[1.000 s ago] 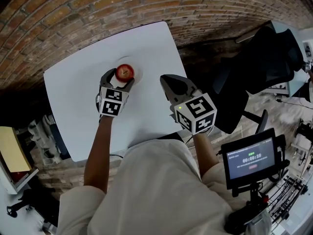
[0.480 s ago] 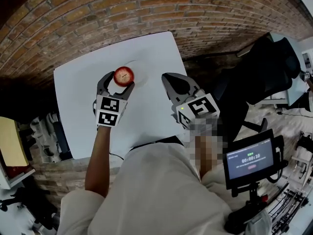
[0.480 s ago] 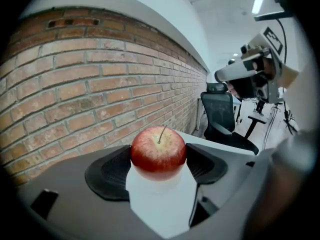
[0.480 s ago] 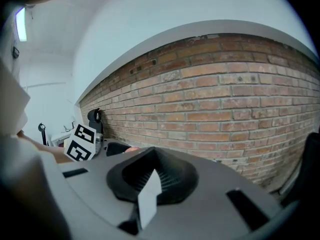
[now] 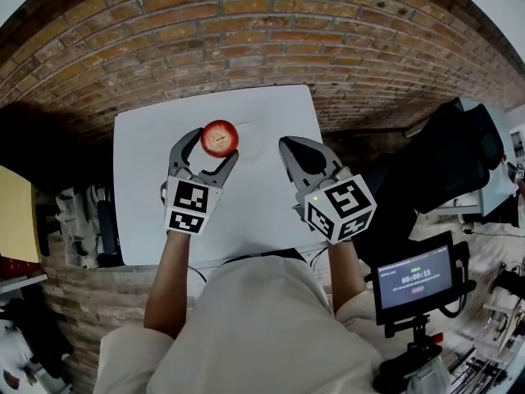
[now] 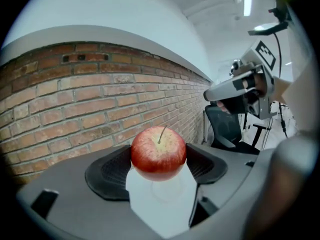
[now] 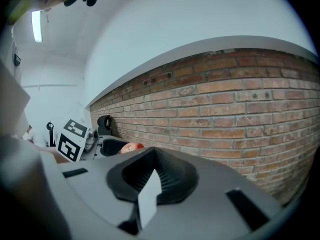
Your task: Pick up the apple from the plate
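The apple [image 5: 220,137] is gripped between the jaws of the left gripper [image 5: 212,149], with one black pad pressed against each side of it. In the left gripper view the fruit is seen red with pale speckling and its stem upward. Its upper half is set against the brick wall [image 6: 75,104], and the white table [image 5: 143,212] lies below it.

The plate [image 5: 251,140] is white and hard to pick out against the table. In the head view it is seen just to the right of the apple, which overlaps its left edge. In the left gripper view its faint round outline can be made out beneath the fruit, and the apple appears to be held clear of it.

The right gripper [image 5: 289,144] is held over the right part of the table, beside the plate and apart from it. Its jaws are closed together with nothing between them, as the right gripper view shows; only a sliver of white table is seen below the pads. In that same view the apple and the left gripper's marker cube [image 7: 72,140] are seen small at the left, in front of the brick wall.

A black office chair [image 5: 447,150] stands to the right of the table, and a small screen [image 5: 414,279] on a stand is seen at the lower right.
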A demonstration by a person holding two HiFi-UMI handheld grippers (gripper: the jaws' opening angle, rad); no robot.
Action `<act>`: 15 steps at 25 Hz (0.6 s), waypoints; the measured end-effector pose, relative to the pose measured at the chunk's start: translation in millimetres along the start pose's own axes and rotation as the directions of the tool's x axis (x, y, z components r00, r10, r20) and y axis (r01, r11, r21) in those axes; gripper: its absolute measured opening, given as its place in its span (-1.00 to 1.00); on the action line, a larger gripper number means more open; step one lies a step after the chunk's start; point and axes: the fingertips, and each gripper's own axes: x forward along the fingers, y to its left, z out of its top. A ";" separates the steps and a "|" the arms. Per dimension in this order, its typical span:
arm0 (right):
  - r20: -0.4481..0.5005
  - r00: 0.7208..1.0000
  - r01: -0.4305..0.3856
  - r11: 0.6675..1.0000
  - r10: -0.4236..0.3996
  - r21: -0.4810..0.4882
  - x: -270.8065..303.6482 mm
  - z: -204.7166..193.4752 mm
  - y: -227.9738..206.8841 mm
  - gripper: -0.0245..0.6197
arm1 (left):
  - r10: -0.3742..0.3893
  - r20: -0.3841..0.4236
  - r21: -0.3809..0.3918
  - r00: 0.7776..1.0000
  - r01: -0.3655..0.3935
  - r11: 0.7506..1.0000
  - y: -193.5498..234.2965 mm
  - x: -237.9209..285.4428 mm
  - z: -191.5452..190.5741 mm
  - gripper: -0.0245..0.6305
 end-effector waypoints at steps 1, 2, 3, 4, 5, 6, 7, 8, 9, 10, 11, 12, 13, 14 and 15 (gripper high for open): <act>0.009 1.000 -0.009 1.000 0.009 -0.001 -0.8 4.5 2.8 -0.92 | 0.007 0.015 -0.002 1.000 -0.007 1.000 1.4 -4.9 5.7 0.14; 0.017 1.000 -0.017 1.000 0.017 -0.004 -1.5 8.8 5.4 -0.92 | 0.014 0.030 -0.002 0.999 -0.014 1.000 2.3 -9.6 11.3 0.14; 0.026 0.999 -0.023 1.000 0.023 -0.010 -2.3 13.1 7.9 -0.92 | 0.020 0.044 0.001 0.999 -0.020 1.000 2.8 -14.1 16.8 0.14; 0.033 0.999 -0.027 0.999 0.028 -0.018 -3.2 17.4 10.3 -0.92 | 0.025 0.057 0.007 0.998 -0.026 1.000 3.3 -18.5 22.3 0.14; 0.040 0.999 -0.029 0.999 0.030 -0.028 -4.2 21.8 12.5 -0.92 | 0.030 0.070 0.013 0.997 -0.031 0.999 3.9 -23.2 27.8 0.15; 0.046 0.998 -0.030 0.999 0.031 -0.036 -5.4 26.3 14.8 -0.92 | 0.035 0.082 0.017 0.996 -0.036 0.999 4.7 -28.3 33.2 0.14; 0.052 0.998 -0.030 0.999 0.032 -0.043 -6.8 30.4 17.0 -0.92 | 0.038 0.093 0.020 0.995 -0.040 0.999 5.4 -33.7 38.5 0.14; 0.055 0.998 -0.030 0.998 0.033 -0.049 -8.0 34.0 19.2 -0.92 | 0.040 0.105 0.022 0.994 -0.043 0.999 6.1 -39.1 43.5 0.14; 0.056 0.998 -0.031 0.998 0.034 -0.055 -9.1 36.6 21.2 -0.92 | 0.042 0.117 0.023 0.992 -0.045 0.999 6.6 -44.2 48.2 0.14; 0.056 0.998 -0.032 0.998 0.035 -0.061 -10.0 38.5 23.0 -0.92 | 0.043 0.127 0.023 0.991 -0.046 0.999 7.0 -48.8 52.3 0.14; 0.056 0.998 -0.033 0.997 0.037 -0.065 -10.7 40.0 24.6 -0.92 | 0.045 0.136 0.025 0.990 -0.048 0.999 7.3 -52.8 55.9 0.14; 0.057 0.998 -0.034 0.997 0.038 -0.068 -11.1 41.4 25.8 -0.92 | 0.046 0.144 0.027 0.989 -0.050 0.998 7.4 -55.9 59.2 0.14; 0.059 0.997 -0.035 0.997 0.039 -0.071 -11.3 42.8 26.6 -0.92 | 0.045 0.152 0.029 0.987 -0.050 0.998 7.3 -58.3 62.2 0.14; 0.061 0.997 -0.035 0.997 0.040 -0.075 -11.2 44.1 27.0 -0.92 | 0.044 0.160 0.032 0.986 -0.050 0.998 7.1 -60.1 65.0 0.14; 0.062 0.997 -0.036 0.996 0.041 -0.080 -11.0 45.2 27.2 -0.92 | 0.044 0.166 0.034 0.985 -0.050 0.998 6.8 -61.7 67.4 0.14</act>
